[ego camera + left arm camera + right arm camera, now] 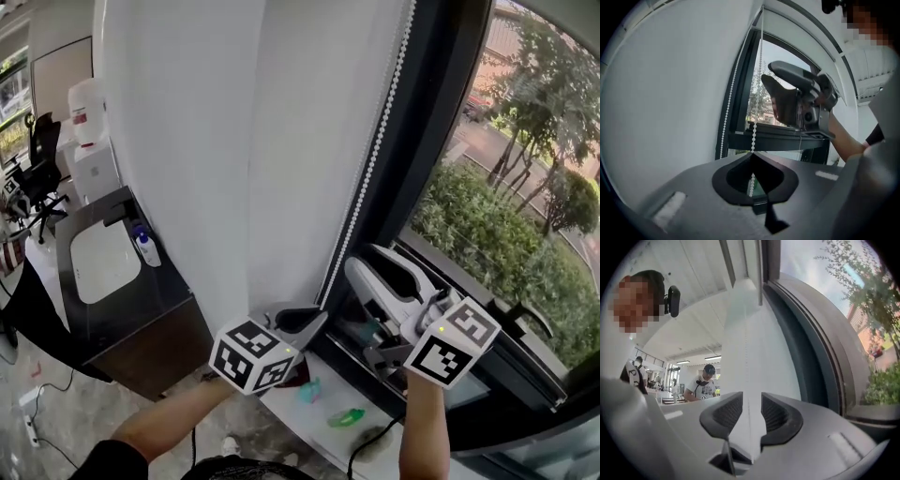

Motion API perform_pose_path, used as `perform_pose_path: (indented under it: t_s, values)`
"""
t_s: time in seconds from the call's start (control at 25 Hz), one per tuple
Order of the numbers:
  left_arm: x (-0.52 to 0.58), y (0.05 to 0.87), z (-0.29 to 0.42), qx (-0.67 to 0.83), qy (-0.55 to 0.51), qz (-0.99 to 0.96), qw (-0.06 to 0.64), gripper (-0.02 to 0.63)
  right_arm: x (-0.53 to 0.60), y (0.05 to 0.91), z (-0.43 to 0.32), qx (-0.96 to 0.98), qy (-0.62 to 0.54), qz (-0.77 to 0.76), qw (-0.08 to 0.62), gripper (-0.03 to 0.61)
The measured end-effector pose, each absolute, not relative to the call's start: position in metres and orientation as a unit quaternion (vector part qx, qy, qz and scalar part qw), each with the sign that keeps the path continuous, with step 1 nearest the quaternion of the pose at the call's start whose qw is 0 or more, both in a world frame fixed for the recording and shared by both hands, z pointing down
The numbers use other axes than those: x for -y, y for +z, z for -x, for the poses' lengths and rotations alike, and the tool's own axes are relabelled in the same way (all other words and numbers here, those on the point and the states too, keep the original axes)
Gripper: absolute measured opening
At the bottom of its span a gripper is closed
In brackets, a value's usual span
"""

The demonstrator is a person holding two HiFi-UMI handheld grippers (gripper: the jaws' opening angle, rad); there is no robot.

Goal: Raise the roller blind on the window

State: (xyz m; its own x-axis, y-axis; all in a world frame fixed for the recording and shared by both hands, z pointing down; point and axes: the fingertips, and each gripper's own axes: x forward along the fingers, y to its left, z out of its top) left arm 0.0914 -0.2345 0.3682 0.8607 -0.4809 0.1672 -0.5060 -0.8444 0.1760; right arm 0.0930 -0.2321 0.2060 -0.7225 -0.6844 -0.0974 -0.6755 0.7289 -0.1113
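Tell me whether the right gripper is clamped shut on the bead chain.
No: on the right gripper the jaws stand clearly apart, pressing on nothing.

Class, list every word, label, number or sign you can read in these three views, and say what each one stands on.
No text can be read in any view.
Red label on the white container: too small to read.
Marker cubes: black-and-white square patterns only, no letters or numbers.
Print on a seated person's shirt: too blurred to read.
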Motion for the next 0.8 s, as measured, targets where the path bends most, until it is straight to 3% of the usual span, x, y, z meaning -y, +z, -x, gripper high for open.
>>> perform_pose_path:
  t_s: [0.2, 0.32, 0.6, 0.72, 0.8]
  values:
    - [0.233, 0.375, -0.087, 0.266, 0.064, -0.957, 0.095, 0.009, 0.235, 0.176, -0.067, -0.931, 0.013, 0.360, 0.052, 0.110]
    - [0.229, 0.376, -0.088, 0.263, 0.067, -0.958, 0.096, 0.009, 0.239, 0.170, -0.064, -0.927, 0.025, 0.370, 0.052, 0.014]
    - [0.227, 0.373, -0.070, 0.262, 0.070, -0.956, 0.107, 0.009, 0.242, 0.172, -0.072, -0.923, 0.031, 0.374, 0.085, 0.008]
    - [0.220, 0.336, -0.061, 0.257, 0.024, -0.960, 0.103, 0.068, 0.236, 0.176, -0.071, -0.920, 0.047, 0.381, 0.073, 0.008]
    - [0.216, 0.297, -0.056, 0.248, -0.022, -0.964, 0.093, 0.069, 0.237, 0.189, -0.073, -0.919, 0.044, 0.387, 0.057, 0.008]
